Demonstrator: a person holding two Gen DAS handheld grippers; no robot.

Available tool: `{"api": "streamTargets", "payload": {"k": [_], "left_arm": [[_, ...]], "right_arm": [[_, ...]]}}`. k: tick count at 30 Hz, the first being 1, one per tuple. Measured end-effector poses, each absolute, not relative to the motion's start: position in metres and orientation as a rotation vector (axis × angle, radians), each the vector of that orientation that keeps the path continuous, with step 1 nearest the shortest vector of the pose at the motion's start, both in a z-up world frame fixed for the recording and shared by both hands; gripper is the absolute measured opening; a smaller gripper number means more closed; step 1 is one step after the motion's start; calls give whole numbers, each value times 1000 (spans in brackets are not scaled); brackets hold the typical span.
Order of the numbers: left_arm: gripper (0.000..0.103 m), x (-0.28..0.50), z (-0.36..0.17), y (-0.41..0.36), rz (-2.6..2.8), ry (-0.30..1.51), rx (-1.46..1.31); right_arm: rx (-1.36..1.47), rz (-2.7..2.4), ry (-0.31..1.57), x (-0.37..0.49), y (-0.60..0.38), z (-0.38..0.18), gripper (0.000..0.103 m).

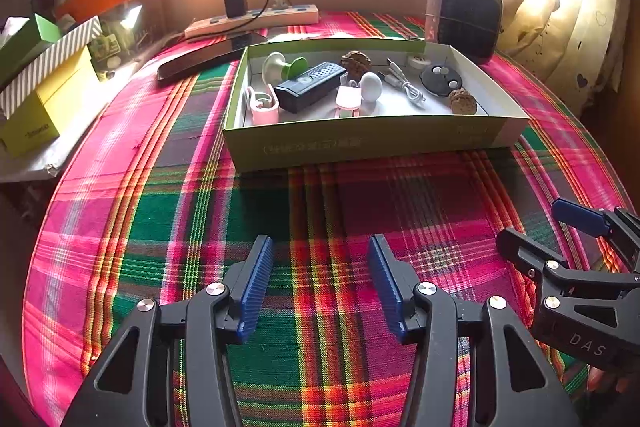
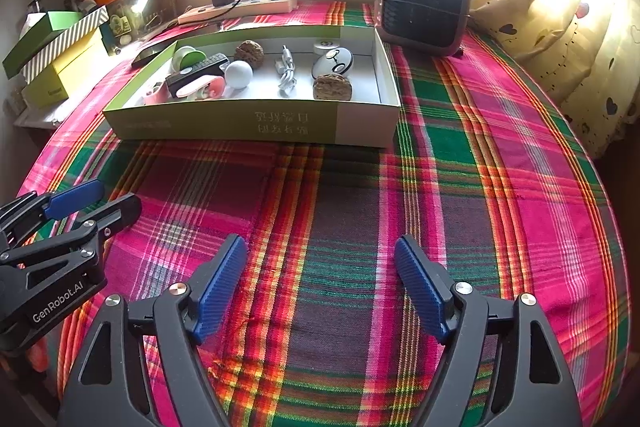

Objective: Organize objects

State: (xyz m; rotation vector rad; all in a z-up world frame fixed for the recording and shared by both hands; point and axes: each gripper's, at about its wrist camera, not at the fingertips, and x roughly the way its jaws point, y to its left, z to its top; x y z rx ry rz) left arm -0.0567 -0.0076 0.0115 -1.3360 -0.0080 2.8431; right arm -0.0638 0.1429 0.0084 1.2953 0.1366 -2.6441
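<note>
A shallow green-and-white box (image 1: 360,143) (image 2: 256,123) stands on the plaid cloth ahead of both grippers. It holds a black remote (image 1: 310,87) (image 2: 196,71), a white egg-shaped ball (image 1: 371,85) (image 2: 239,73), two walnuts (image 1: 463,101) (image 2: 332,87), a white cable (image 1: 408,85) (image 2: 286,71), a black-and-white round disc (image 1: 440,79) (image 2: 332,63) and pink items (image 1: 264,105). My left gripper (image 1: 320,279) is open and empty, low over the cloth. My right gripper (image 2: 320,283) is open and empty beside it; it also shows in the left wrist view (image 1: 536,227).
A small heater (image 1: 464,15) (image 2: 424,7) stands behind the box on the right. A power strip with a charger (image 1: 252,17) (image 2: 240,7) lies along the back wall, with a dark phone (image 1: 200,61) in front. Stacked boxes (image 1: 44,87) (image 2: 56,63) sit at the left, a curtain (image 2: 560,27) at the right.
</note>
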Motion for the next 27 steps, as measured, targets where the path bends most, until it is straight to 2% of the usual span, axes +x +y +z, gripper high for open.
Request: {"api": "streamTargets", "payload": {"k": [5, 27], "left_arm": [[49, -57, 11, -7, 2844, -5, -1336], [49, -57, 11, -8, 2845, -1, -1336]], "right_arm": [[1299, -2638, 153, -64, 140, 8, 81], [1298, -2636, 147, -64, 141, 7, 81]]}}
